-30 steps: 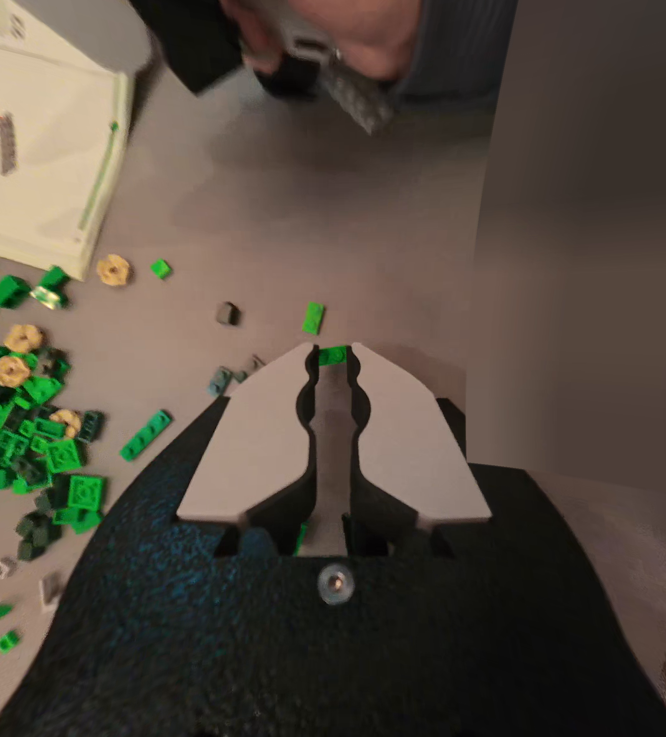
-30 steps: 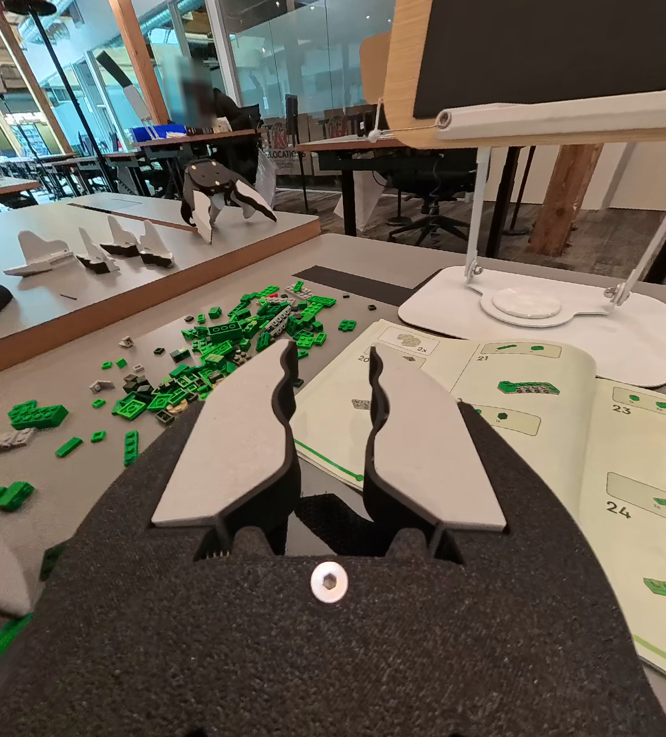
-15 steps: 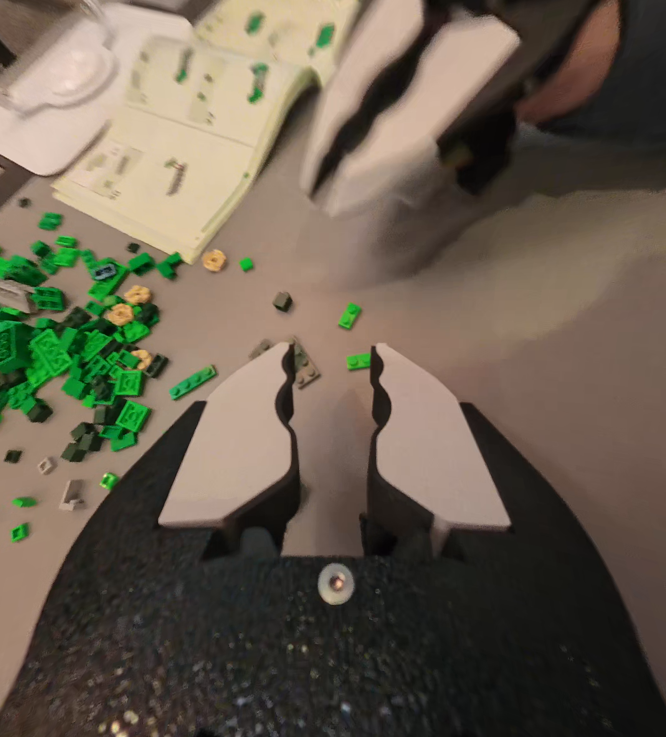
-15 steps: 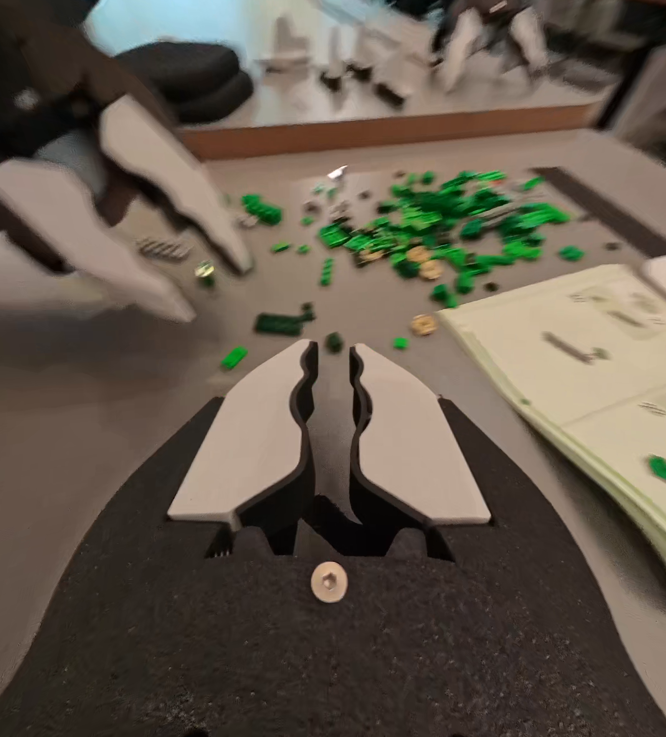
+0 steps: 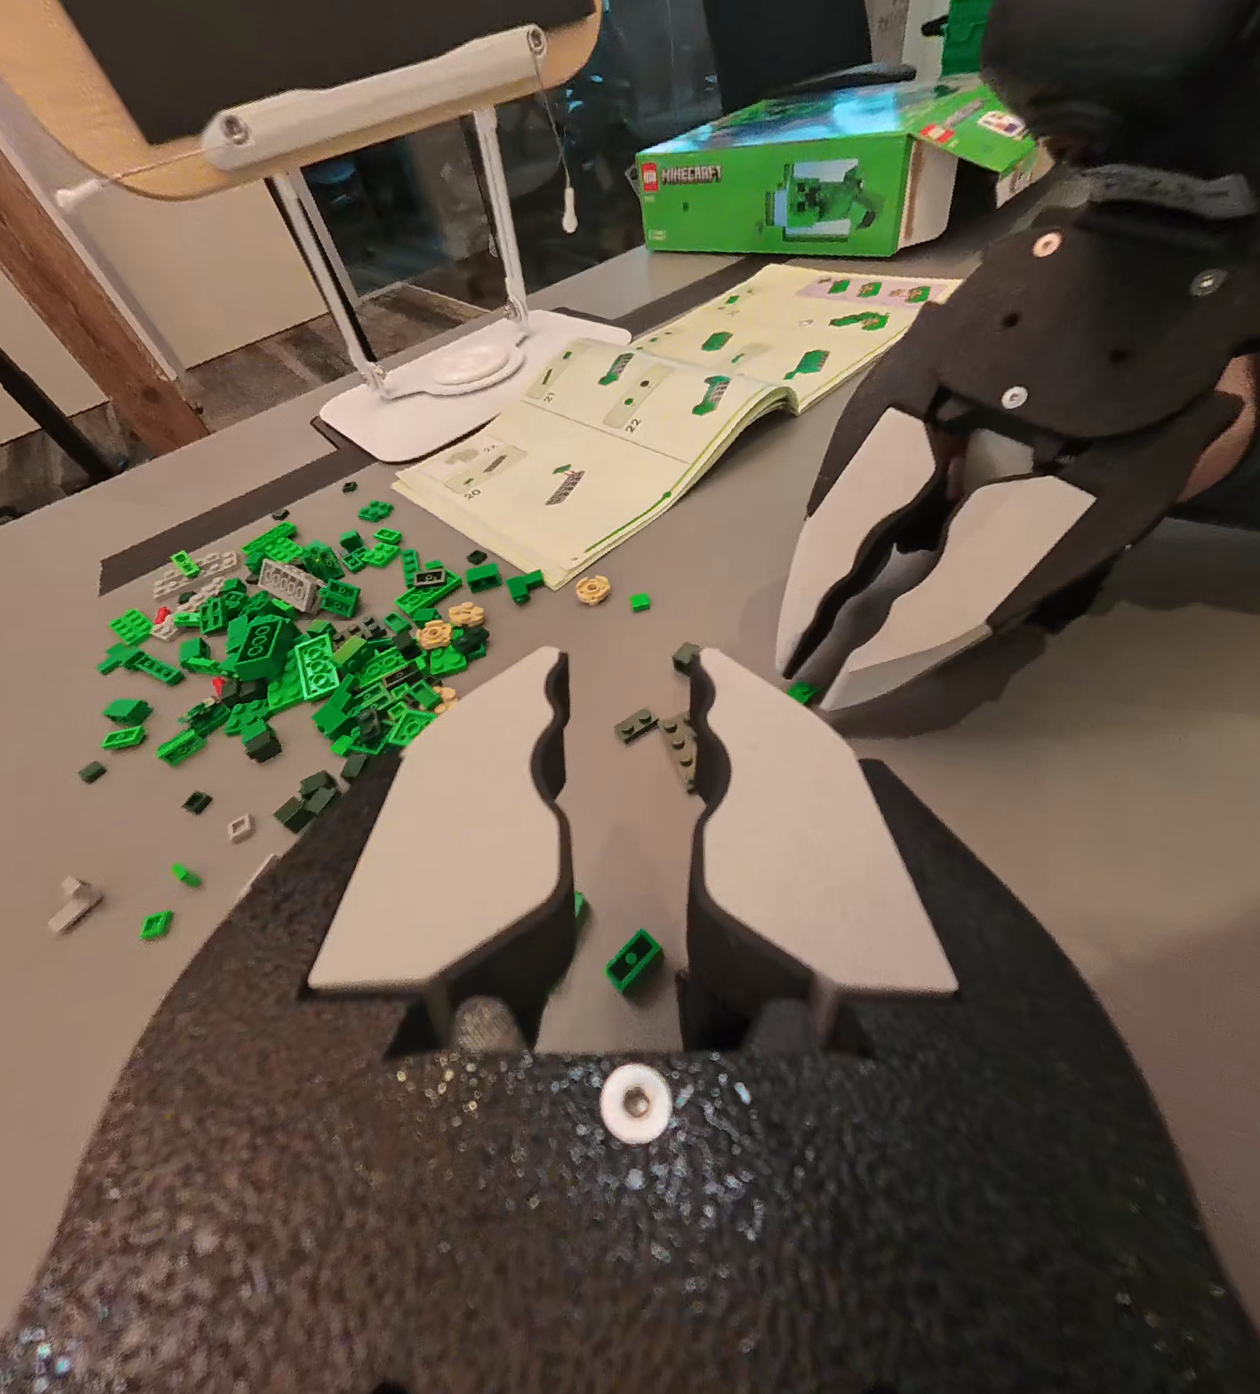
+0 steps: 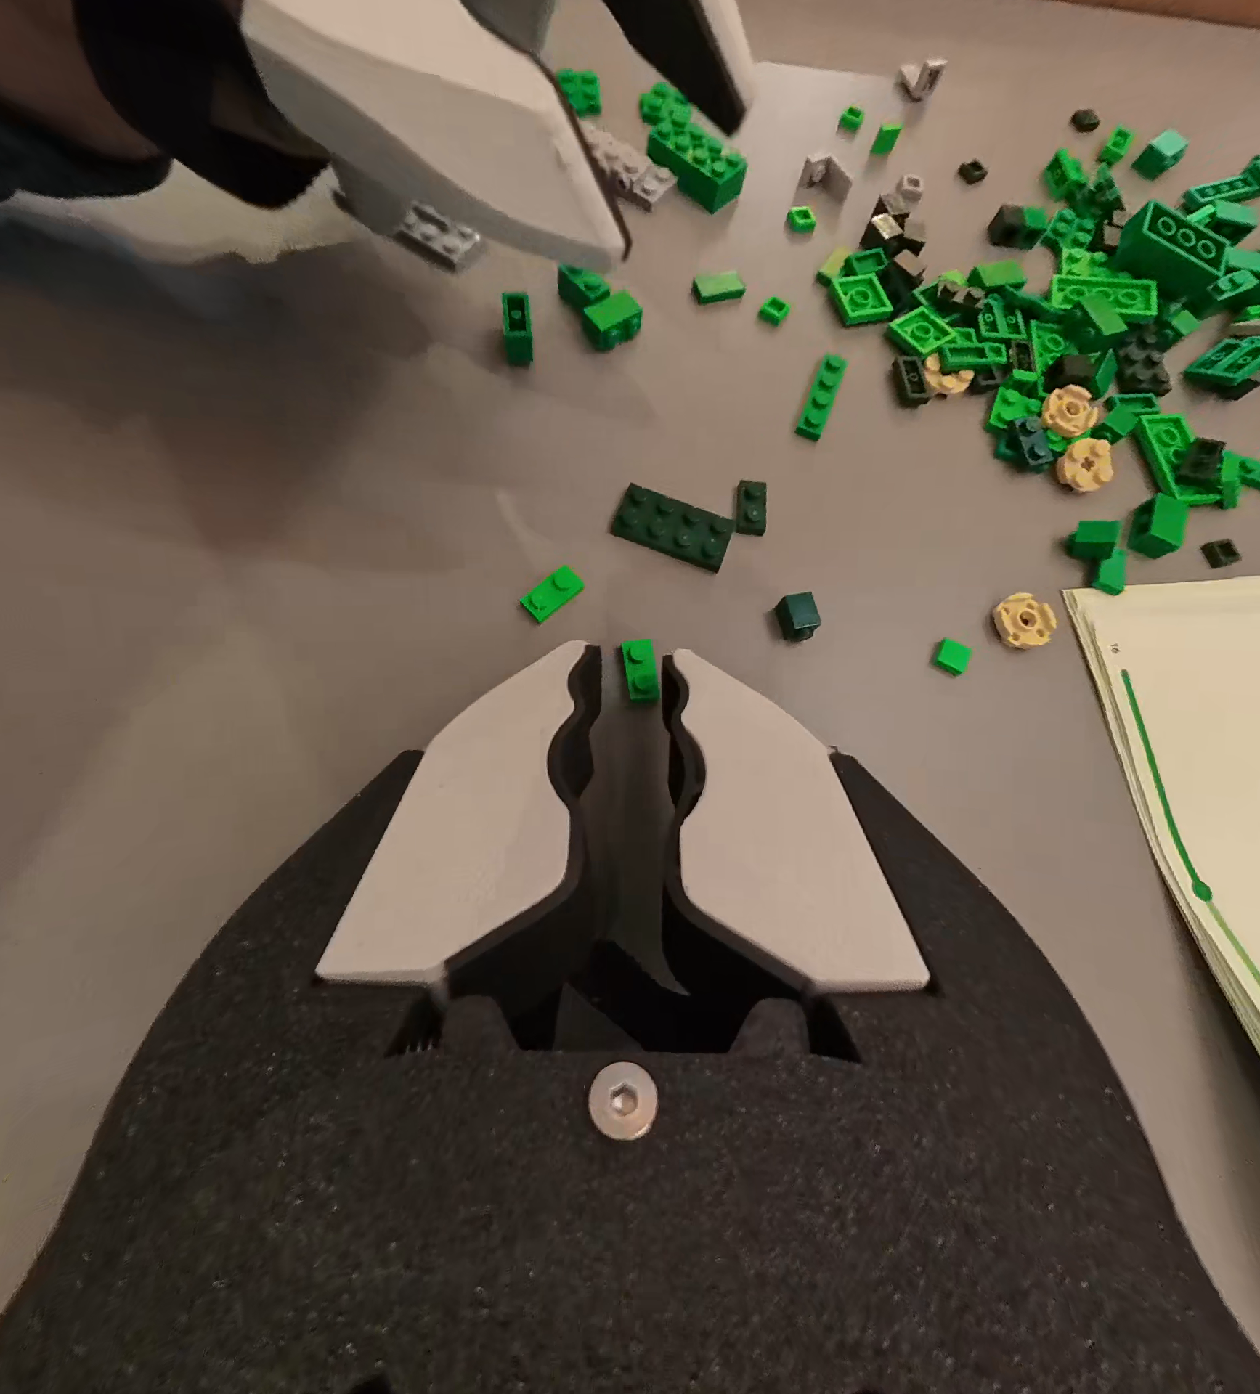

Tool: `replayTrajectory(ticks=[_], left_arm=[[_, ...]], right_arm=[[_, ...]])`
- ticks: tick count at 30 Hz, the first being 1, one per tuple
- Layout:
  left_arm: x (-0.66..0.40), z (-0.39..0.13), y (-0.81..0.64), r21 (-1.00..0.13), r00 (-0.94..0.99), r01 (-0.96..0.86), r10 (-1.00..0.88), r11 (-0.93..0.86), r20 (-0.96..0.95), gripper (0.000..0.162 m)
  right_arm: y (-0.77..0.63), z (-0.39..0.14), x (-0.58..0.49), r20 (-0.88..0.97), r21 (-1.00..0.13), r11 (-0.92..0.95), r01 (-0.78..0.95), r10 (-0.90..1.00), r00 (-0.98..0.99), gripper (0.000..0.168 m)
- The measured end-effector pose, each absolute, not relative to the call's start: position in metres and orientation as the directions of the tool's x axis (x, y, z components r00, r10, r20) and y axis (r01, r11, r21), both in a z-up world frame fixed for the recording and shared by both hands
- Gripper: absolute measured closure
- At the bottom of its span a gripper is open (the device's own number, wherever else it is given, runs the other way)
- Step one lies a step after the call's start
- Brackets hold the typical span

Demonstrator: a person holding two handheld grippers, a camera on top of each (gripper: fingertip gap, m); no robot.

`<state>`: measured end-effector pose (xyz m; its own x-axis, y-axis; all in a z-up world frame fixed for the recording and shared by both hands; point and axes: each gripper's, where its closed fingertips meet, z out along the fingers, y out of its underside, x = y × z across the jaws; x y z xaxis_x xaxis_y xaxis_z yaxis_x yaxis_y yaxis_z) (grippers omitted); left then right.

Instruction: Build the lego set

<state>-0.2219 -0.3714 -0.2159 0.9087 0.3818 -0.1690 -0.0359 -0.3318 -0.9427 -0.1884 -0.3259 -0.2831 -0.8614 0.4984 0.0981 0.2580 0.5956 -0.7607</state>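
Two grippers over the grey table [image 6: 159,603], four tan round pieces [image 6: 1023,620] counted.
Left gripper [image 5: 626,664] spread wide, empty; right gripper [image 6: 633,650] tips straddling one bright green plate [image 6: 639,670], not clenched.

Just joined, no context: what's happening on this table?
A person is building a lego set with two handheld grippers. The right gripper is down at the grey table, jaws slightly apart around a small bright green plate, not yet clamped. The left gripper hovers open and empty. Loose bricks and the open instruction booklet lie nearby.
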Motion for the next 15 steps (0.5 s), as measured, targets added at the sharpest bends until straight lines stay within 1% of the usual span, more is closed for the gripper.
replayTrajectory(ticks=[3, 4, 5, 8, 10, 12, 15], left_arm=[[-0.222, -0.214, -0.377, -0.945, 0.909, -0.032, 0.383, -0.327, -0.163, 0.132], [-0.222, -0.213, -0.379, -0.946, 0.91, -0.028, 0.383, -0.324, -0.158, 0.132], [-0.221, -0.213, -0.379, -0.947, 0.913, -0.019, 0.381, -0.321, -0.148, 0.132], [-0.217, -0.214, -0.378, -0.95, 0.917, -0.002, 0.377, -0.312, -0.126, 0.131], [-0.218, -0.216, -0.377, -0.944, 0.908, -0.005, 0.394, -0.33, -0.142, 0.128], [-0.217, -0.215, -0.375, -0.942, 0.902, -0.003, 0.405, -0.336, -0.148, 0.126], [-0.209, -0.221, -0.361, -0.932, 0.914, -0.005, 0.375, -0.363, -0.151, 0.125]], right_arm=[[-0.327, -0.284, -0.19, 0.069, -0.756, 0.589, 0.285, 0.504, -0.861, 0.155], [-0.327, -0.285, -0.189, 0.052, -0.752, 0.589, 0.297, 0.501, -0.864, 0.159], [-0.329, -0.286, -0.188, 0.034, -0.749, 0.588, 0.306, 0.495, -0.868, 0.168], [-0.328, -0.286, -0.191, 0.044, -0.748, 0.584, 0.315, 0.517, -0.855, 0.168], [-0.321, -0.283, -0.192, 0.098, -0.752, 0.591, 0.293, 0.539, -0.836, 0.168], [-0.311, -0.269, -0.194, 0.145, -0.785, 0.558, 0.27, 0.588, -0.796, 0.168], [-0.282, -0.243, -0.2, 0.18, -0.851, 0.467, 0.24, 0.69, -0.701, 0.168]])
